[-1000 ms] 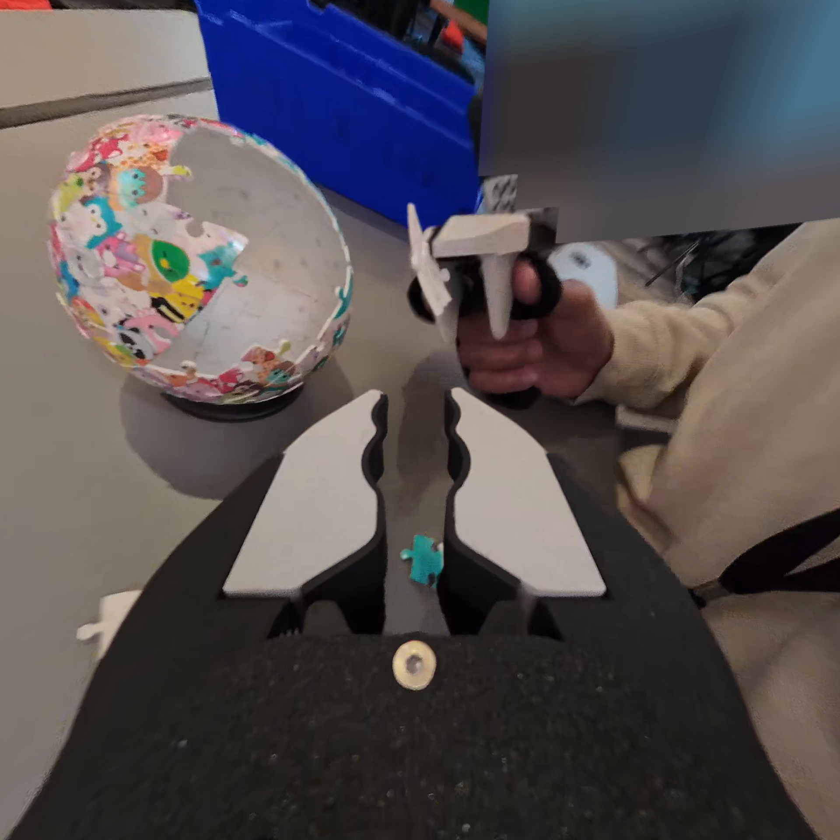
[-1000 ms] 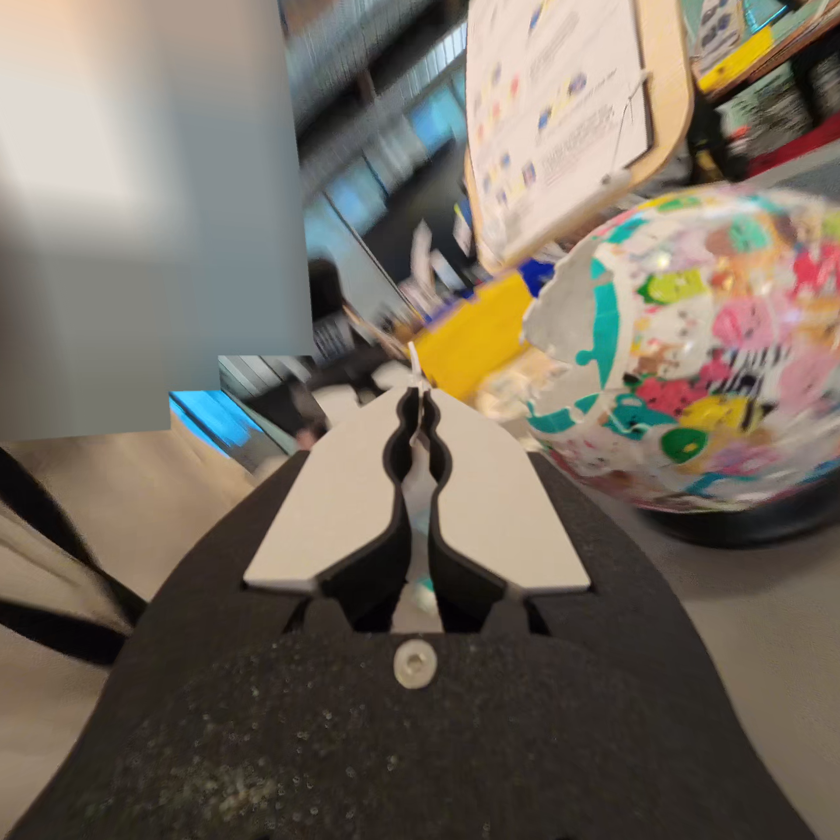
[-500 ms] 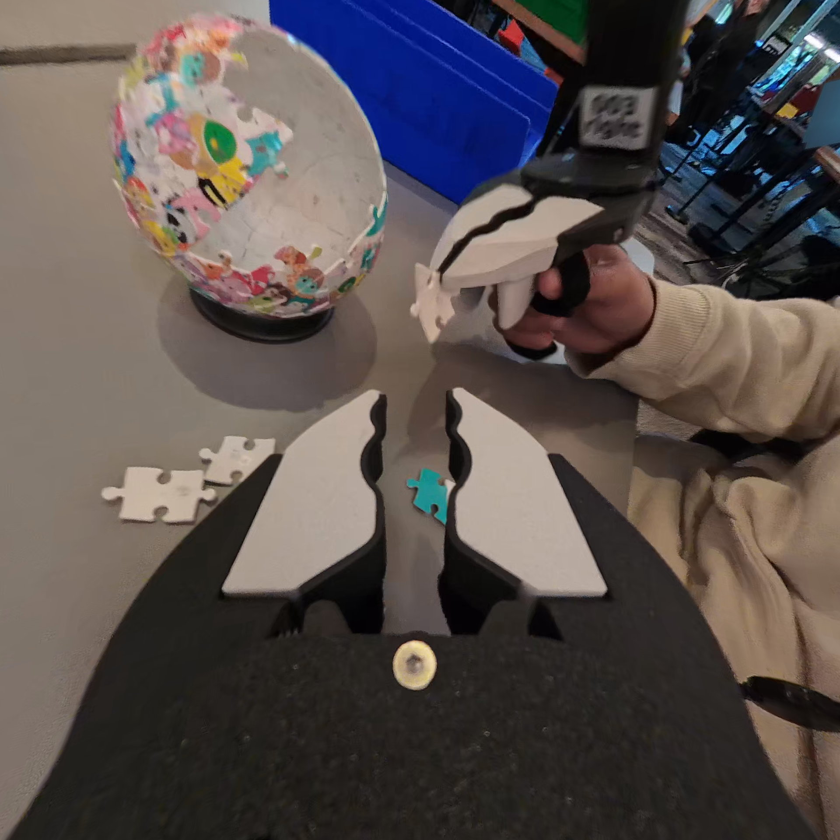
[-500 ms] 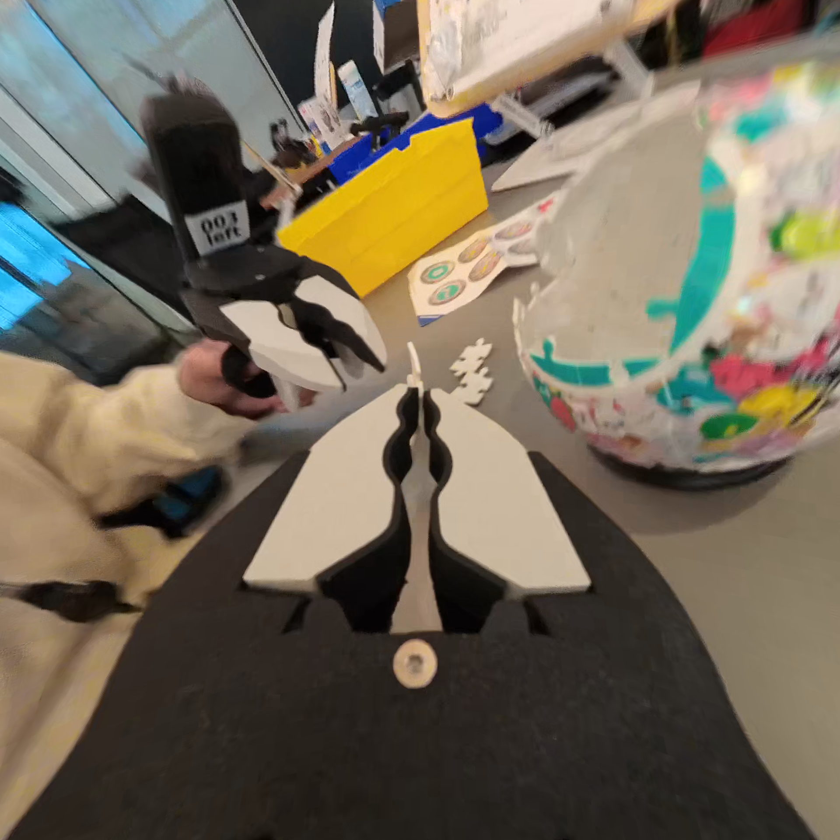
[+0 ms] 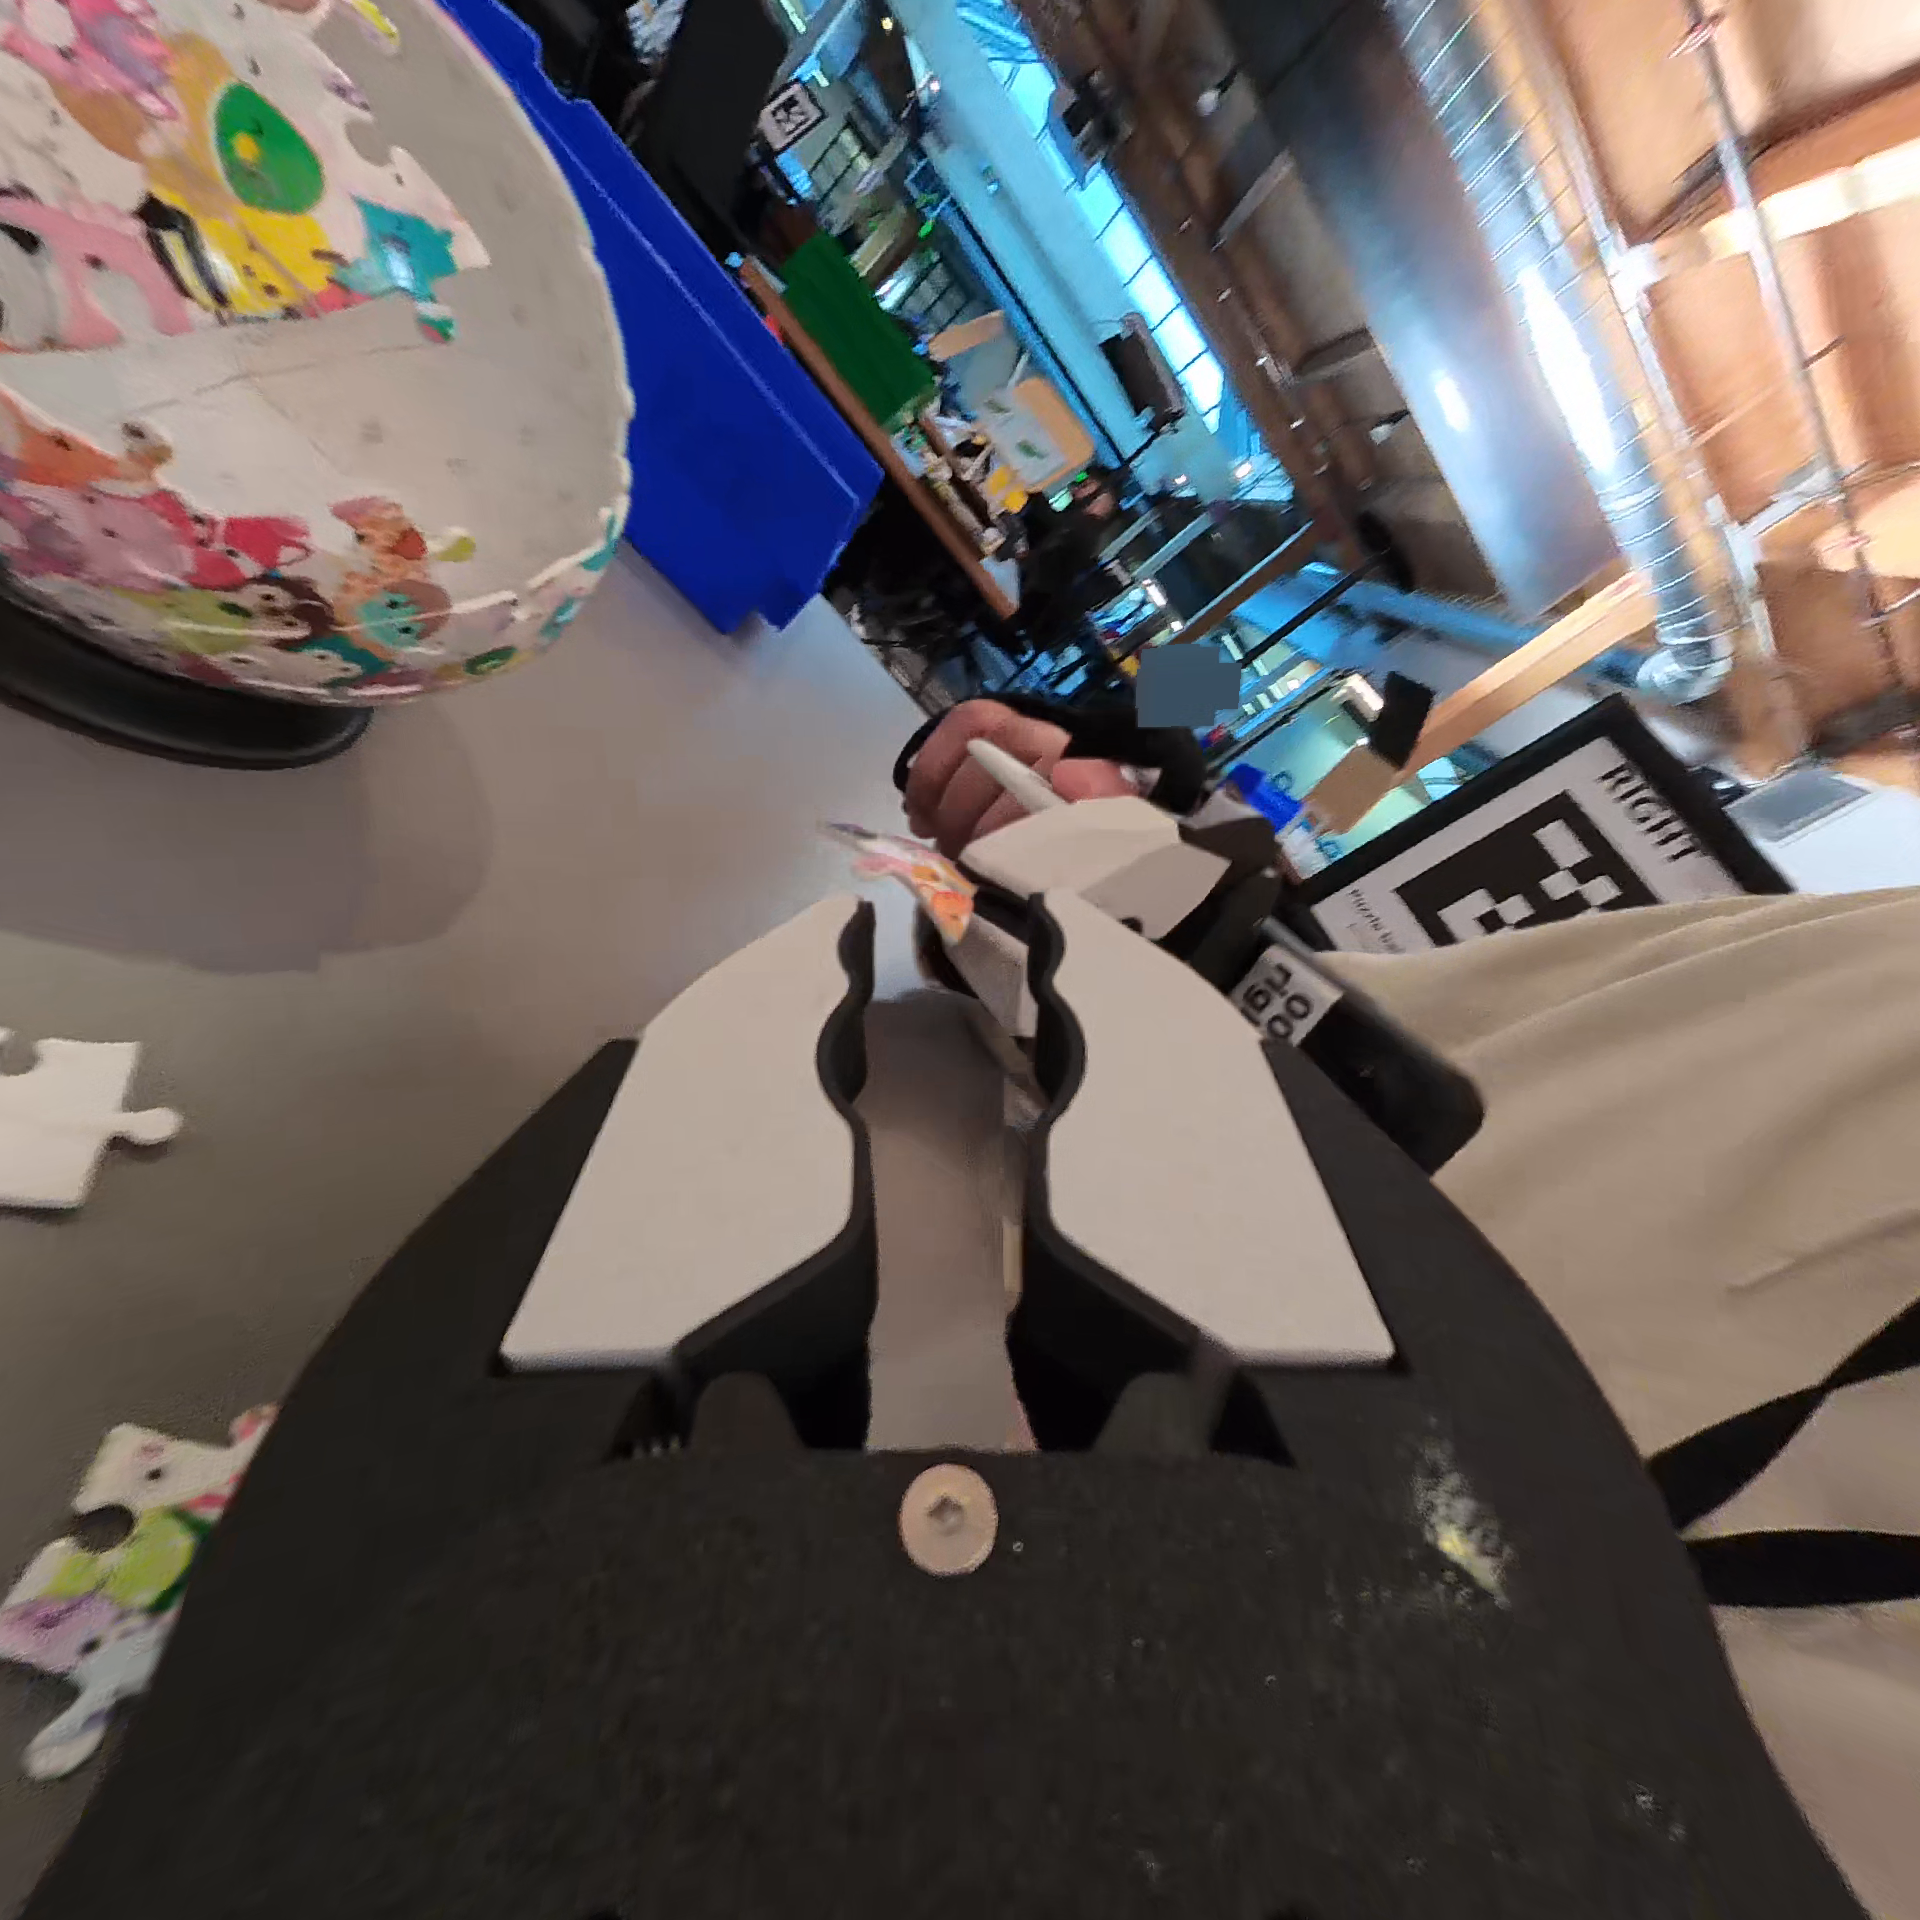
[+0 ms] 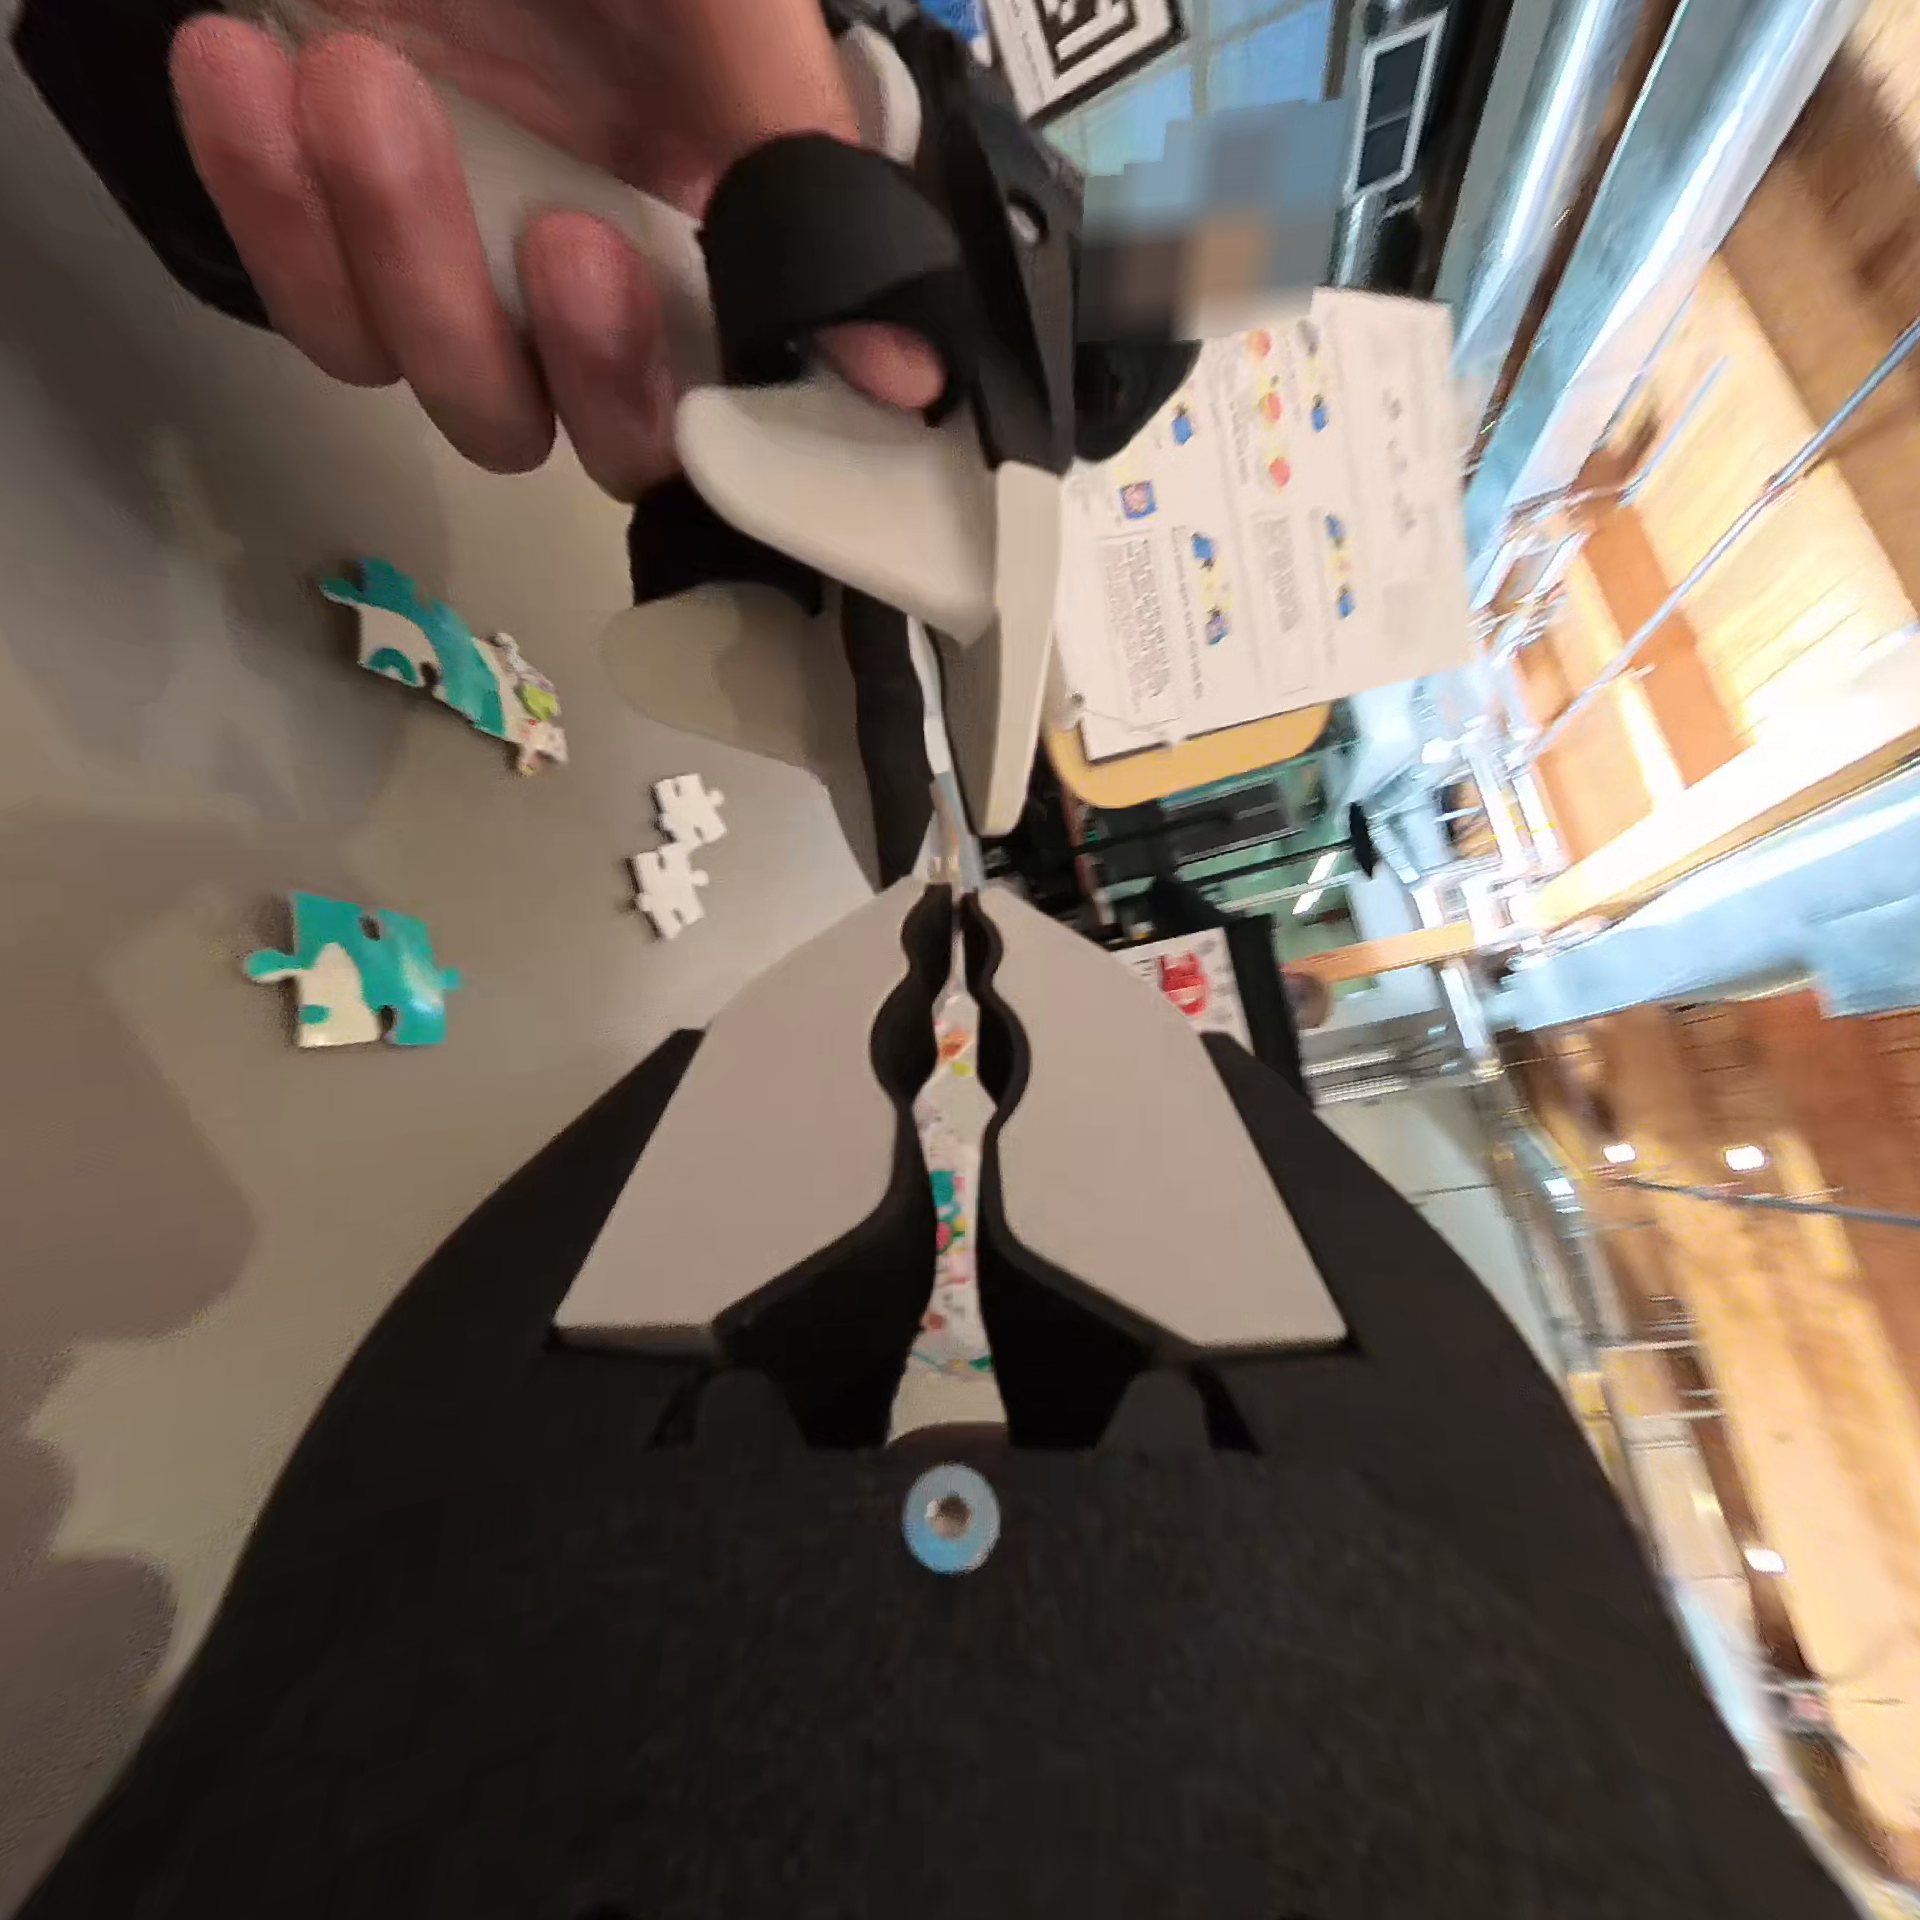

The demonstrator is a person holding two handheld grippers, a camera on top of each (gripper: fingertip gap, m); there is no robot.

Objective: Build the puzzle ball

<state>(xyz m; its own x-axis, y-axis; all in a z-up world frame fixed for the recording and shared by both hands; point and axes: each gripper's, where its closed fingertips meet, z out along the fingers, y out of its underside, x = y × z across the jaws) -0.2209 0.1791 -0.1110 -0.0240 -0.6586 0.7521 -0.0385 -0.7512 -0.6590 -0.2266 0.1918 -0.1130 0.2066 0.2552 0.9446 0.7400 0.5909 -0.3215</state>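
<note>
Left wrist view: the left gripper (image 5: 948, 935) hangs released above the grey tabletop (image 5: 312, 1018), fingers apart, facing the right gripper (image 5: 997, 914), which pinches a colourful puzzle piece (image 5: 920, 868). The half-built puzzle ball (image 5: 260, 416) sits upper left beside a blue bin (image 5: 727, 416).

Right wrist view: the right gripper (image 6: 956, 909) is clenched on the thin piece (image 6: 951, 1174); loose teal pieces (image 6: 353, 966) lie on the tabletop (image 6: 156, 831).

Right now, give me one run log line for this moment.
right gripper: shut on puzzle piece | left gripper: open, facing it | puzzle ball: incomplete, on stand
</note>
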